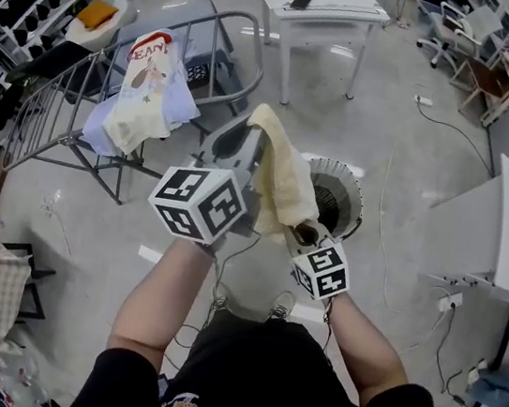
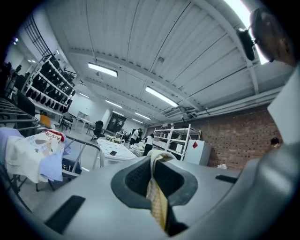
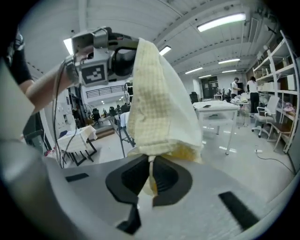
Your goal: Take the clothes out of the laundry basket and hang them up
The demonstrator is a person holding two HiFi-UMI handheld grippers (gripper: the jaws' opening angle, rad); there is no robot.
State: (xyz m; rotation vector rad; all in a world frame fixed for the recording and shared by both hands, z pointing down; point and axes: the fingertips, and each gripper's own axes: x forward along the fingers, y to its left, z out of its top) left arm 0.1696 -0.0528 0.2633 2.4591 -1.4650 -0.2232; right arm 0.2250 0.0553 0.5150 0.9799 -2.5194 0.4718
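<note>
A: Left tool, state?
B: Clenched. Its pads pinch a thin fold of the pale yellow waffle-weave cloth. The tool is held level, at the cloth's upper end.
A: Right tool?
B: Also clenched on the same cloth, at its lower end. In the right gripper view the fabric bunches just above the pads and rises to the left tool, which grips the top corner.
A: So where is the cloth?
B: In the air, hanging between the two tools. From the head view it hangs partly in front of the white slatted round laundry basket, which stands on the grey floor.
A: Basket contents?
B: Cannot tell. The interior is dark and the cloth covers its left part.
A: The rack?
B: Grey metal drying rack, off to the left, well apart from both tools. A cream printed garment and a pale blue garment lie draped over it.
</note>
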